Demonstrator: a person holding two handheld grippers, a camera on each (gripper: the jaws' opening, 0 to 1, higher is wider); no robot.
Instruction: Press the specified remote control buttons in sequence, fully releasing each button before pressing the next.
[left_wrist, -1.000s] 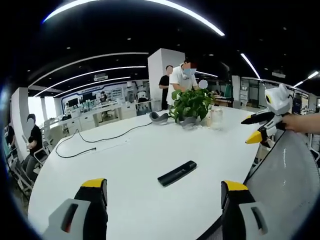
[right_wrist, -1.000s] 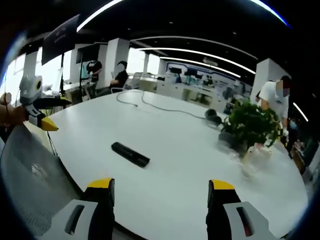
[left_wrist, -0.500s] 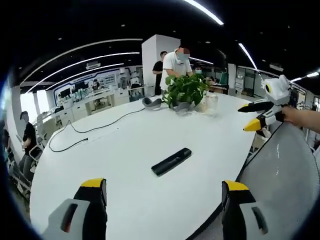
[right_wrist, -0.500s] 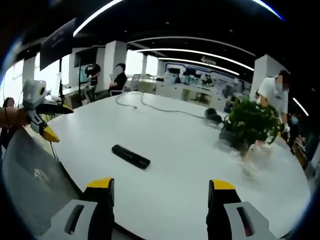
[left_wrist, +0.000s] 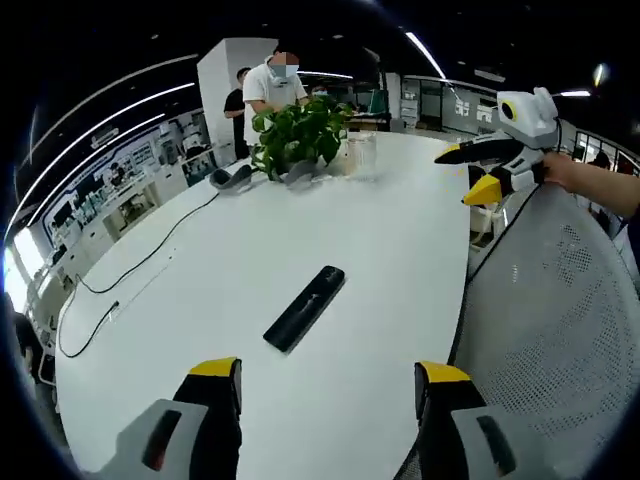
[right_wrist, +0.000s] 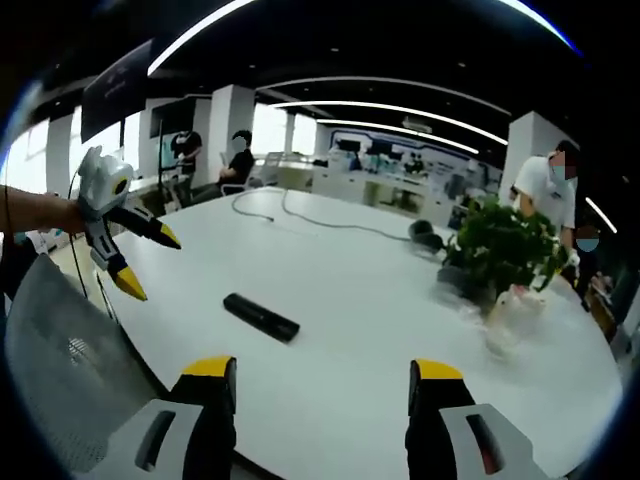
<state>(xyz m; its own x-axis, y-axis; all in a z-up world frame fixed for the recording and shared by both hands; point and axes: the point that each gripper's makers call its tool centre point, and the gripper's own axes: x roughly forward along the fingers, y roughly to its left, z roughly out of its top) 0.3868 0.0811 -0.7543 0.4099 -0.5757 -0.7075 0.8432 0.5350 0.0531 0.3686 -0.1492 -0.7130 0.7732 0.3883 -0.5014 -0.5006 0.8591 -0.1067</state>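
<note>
In the left gripper view, a black cable (left_wrist: 110, 300) was seen at the left of the white table (left_wrist: 400, 230). The remote control (left_wrist: 304, 308) lay flat mid-table, beyond the left gripper (left_wrist: 328, 375), whose jaws were spread and empty. A potted plant (left_wrist: 300, 135) stood farther back. The right gripper (left_wrist: 470, 172) was held wide apart over the table's right edge.

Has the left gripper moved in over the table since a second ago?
Yes. The left gripper has swung from the table edge toward the remote control.
</note>
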